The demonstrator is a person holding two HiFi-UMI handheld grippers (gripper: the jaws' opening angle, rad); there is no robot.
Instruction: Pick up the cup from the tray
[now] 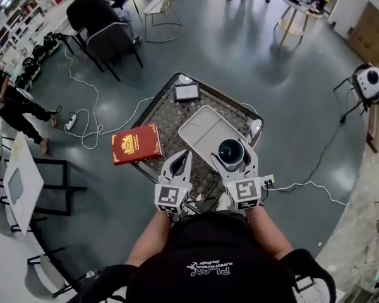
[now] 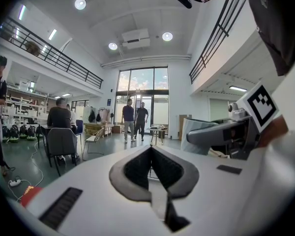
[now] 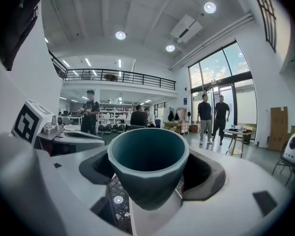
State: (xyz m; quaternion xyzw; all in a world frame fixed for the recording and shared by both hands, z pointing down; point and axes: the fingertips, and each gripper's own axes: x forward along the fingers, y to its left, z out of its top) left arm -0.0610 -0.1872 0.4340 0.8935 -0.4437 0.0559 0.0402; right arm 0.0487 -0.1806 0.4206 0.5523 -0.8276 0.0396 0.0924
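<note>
A dark teal cup [image 1: 230, 151] is held upright between the jaws of my right gripper [image 1: 232, 158], lifted over the near end of the pale tray [image 1: 202, 129]. In the right gripper view the cup [image 3: 148, 171] fills the space between the jaws, its mouth facing the camera, and the right gripper [image 3: 150, 178] is shut on it. My left gripper [image 1: 180, 163] hovers beside it over the table's near edge, shut with nothing in it; in its own view the left gripper [image 2: 152, 163] shows its pads meeting.
The mesh-topped table [image 1: 170, 115] also carries a red book [image 1: 136, 144] at its left and a small dark tablet [image 1: 187, 92] at the far end. Cables [image 1: 95, 115] trail on the floor to the left. A seated person and chairs [image 1: 110, 40] stand beyond.
</note>
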